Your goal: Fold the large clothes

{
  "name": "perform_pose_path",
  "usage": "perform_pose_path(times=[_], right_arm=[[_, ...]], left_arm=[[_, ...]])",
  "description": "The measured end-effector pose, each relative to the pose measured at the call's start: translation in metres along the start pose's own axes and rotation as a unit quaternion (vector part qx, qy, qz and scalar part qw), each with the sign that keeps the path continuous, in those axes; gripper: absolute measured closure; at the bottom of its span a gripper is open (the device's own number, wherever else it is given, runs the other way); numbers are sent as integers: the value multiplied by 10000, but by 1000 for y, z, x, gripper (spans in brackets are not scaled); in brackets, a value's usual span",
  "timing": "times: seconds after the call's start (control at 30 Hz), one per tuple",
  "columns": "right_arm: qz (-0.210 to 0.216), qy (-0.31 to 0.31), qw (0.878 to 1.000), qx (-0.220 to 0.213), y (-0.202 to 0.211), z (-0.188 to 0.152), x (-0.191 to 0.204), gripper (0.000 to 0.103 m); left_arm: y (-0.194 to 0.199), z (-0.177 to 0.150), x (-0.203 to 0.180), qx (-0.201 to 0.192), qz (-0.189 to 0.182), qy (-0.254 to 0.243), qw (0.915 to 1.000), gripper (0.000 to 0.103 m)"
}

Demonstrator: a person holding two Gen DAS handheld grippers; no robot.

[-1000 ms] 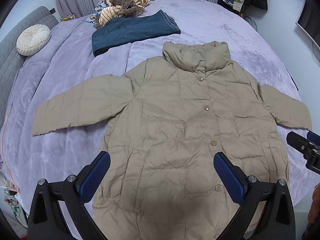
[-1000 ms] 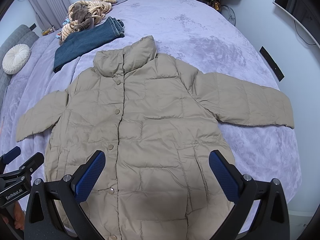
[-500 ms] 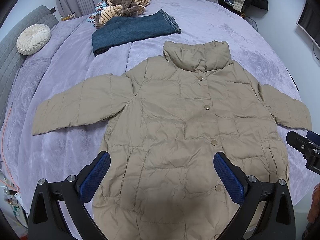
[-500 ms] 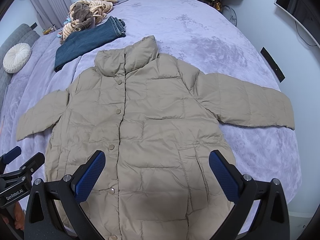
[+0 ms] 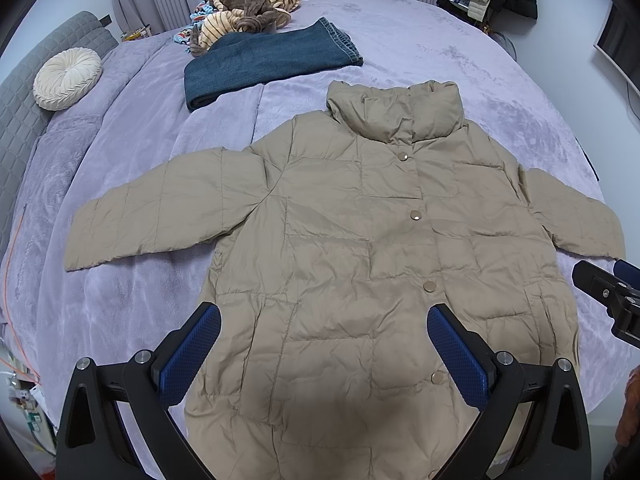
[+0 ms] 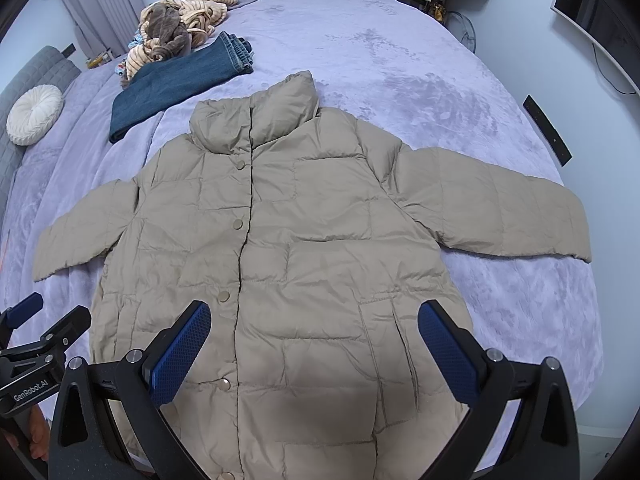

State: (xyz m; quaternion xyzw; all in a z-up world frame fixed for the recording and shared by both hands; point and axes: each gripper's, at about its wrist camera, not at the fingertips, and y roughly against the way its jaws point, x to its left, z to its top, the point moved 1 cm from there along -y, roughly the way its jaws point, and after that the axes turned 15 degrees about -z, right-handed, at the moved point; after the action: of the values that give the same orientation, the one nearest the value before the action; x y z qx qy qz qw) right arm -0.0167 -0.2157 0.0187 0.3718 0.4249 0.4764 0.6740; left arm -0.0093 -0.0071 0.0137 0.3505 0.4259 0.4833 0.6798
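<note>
Beige quilted fabric fills the middle of both views: a puffer jacket (image 5: 360,248) lies face up and snapped shut on a lilac plush bedspread (image 5: 460,64), collar at the far end, hem at the near edge, both sleeves spread out to the sides. The left gripper (image 5: 324,356) hovers above the jacket's lower front with its blue-padded fingers (image 5: 192,354) spread wide and nothing between them; the hem and lower snaps lie directly under the gap. The right gripper (image 6: 314,354) hangs likewise over the lower front, a little to the right of the snap line, fingers wide apart and empty. Each gripper shows at the edge of the other's view, beside the jacket's near corners. Beyond the collar, to the far left, lie folded blue jeans (image 5: 268,64) and past them a heap of striped tan clothing (image 5: 248,8). A round cream cushion (image 5: 66,78) rests by the grey headboard (image 5: 24,92) at left.
</note>
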Motion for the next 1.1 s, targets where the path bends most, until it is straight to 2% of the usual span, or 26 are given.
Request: perform_pose_path(times=[0.37,0.7,0.93,1.1], right_arm=[[1,5,10000,1,-3,2,1,0],[76,50,9999,75,-2,3,2,0],[378,146,9991,156,-23,13,1,0],[832,233,9960,231,-32,21,5,0]], left_arm=[[1,-9,5,59,12,28,10000,0],[-9,5,0,150,70,166,9997,0],[-11,6,4,74,-94,758,9970,0],[-20,-4,33,82,-343,1480,9884,0]])
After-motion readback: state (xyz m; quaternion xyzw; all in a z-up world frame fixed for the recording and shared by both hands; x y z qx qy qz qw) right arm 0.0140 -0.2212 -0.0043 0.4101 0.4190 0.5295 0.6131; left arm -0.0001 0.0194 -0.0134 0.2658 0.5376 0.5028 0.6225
